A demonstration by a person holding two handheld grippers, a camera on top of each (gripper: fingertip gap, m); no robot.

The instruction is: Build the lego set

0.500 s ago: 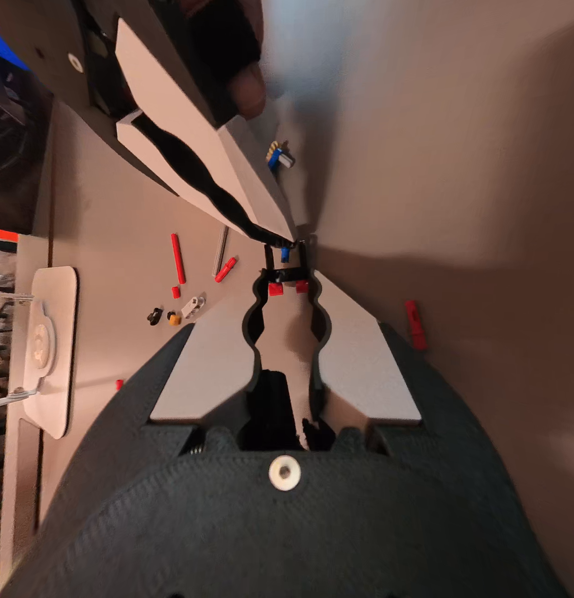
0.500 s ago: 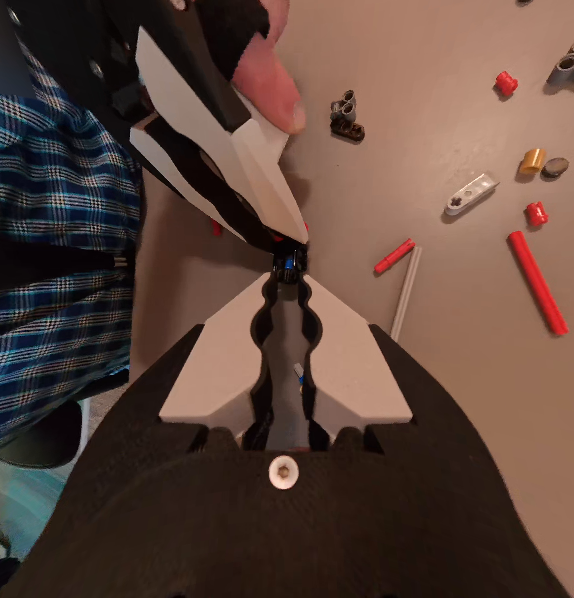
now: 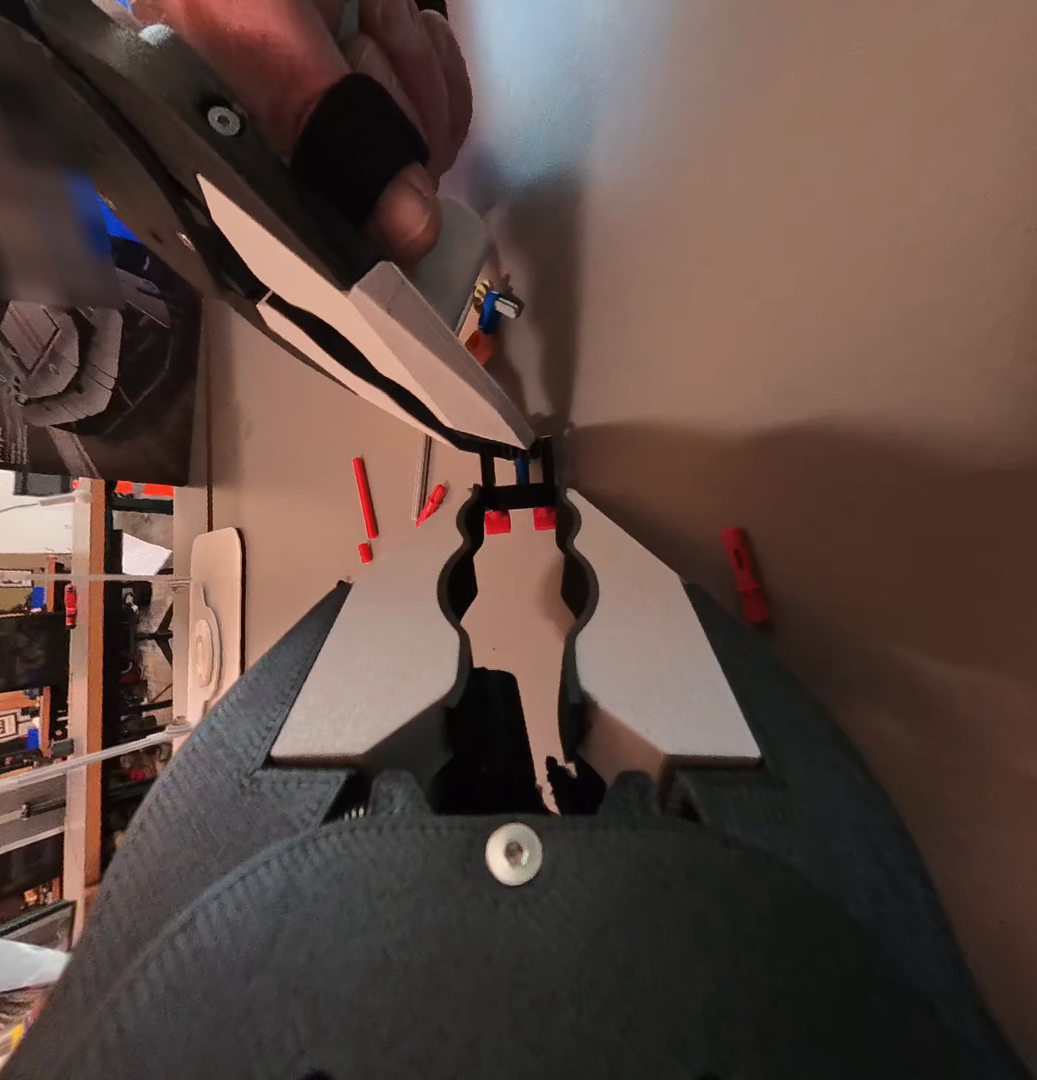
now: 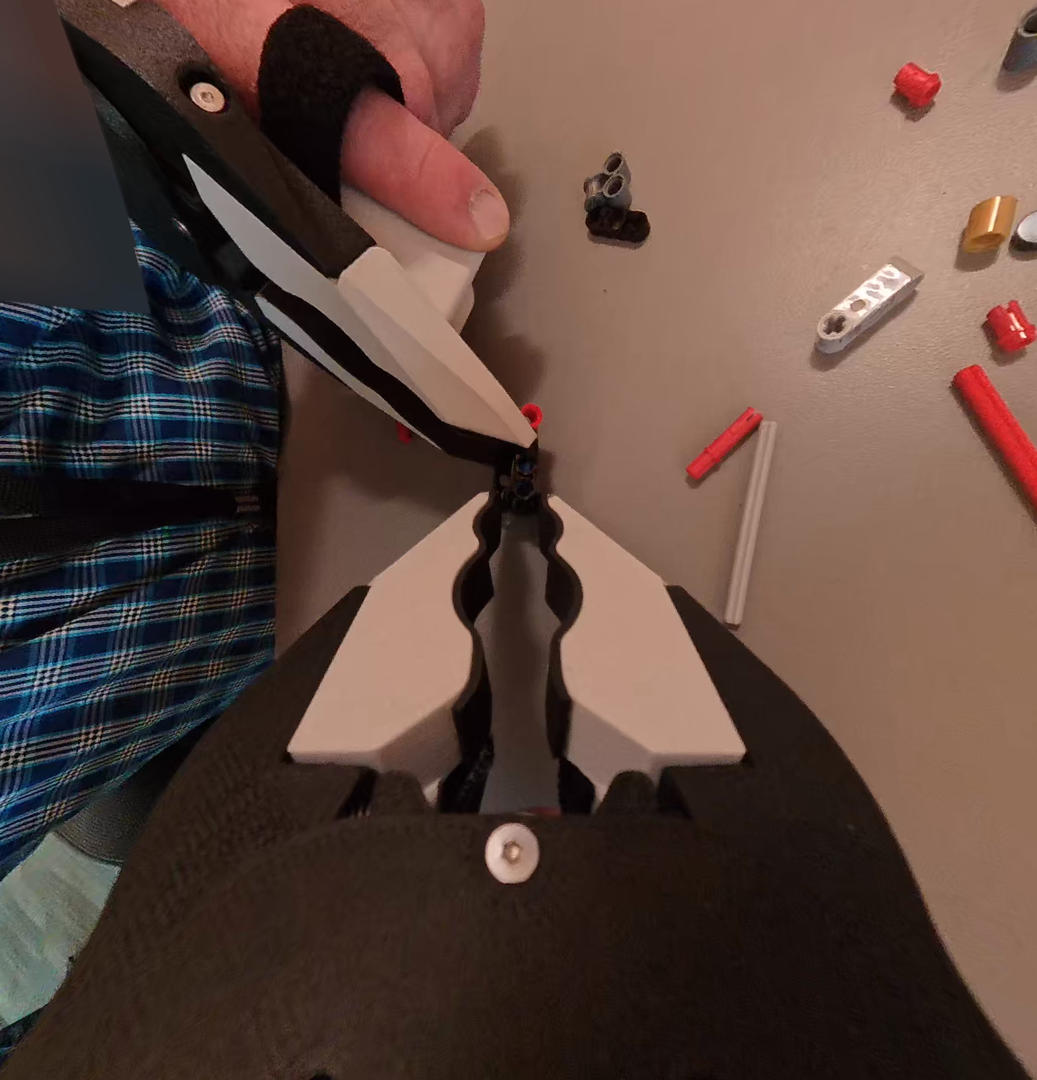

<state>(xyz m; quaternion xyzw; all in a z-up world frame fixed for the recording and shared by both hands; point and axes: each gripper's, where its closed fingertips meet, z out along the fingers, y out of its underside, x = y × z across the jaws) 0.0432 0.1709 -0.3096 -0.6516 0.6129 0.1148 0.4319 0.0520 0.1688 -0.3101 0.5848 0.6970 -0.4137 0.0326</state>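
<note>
A small black lego frame with two red pins and a blue pin is held between both grippers above the tan table. My left gripper is shut on its red-pin end. My right gripper comes in from the upper left, and its tips pinch the frame's far end. In the right wrist view my right gripper is shut on the black assembly. The left gripper meets it tip to tip. The joint itself is mostly hidden.
Loose parts lie on the table to the right: a long red axle, a red pin, a white axle, a grey liftarm, red bushes, a gold piece and a grey-black connector. A person's plaid shirt is at left. Both grippers' tips are close together, under 4 cm apart.
Both grippers keep their hold on the black assembly. The left view has shifted a little, and the hand on the other gripper fills more of both views.
</note>
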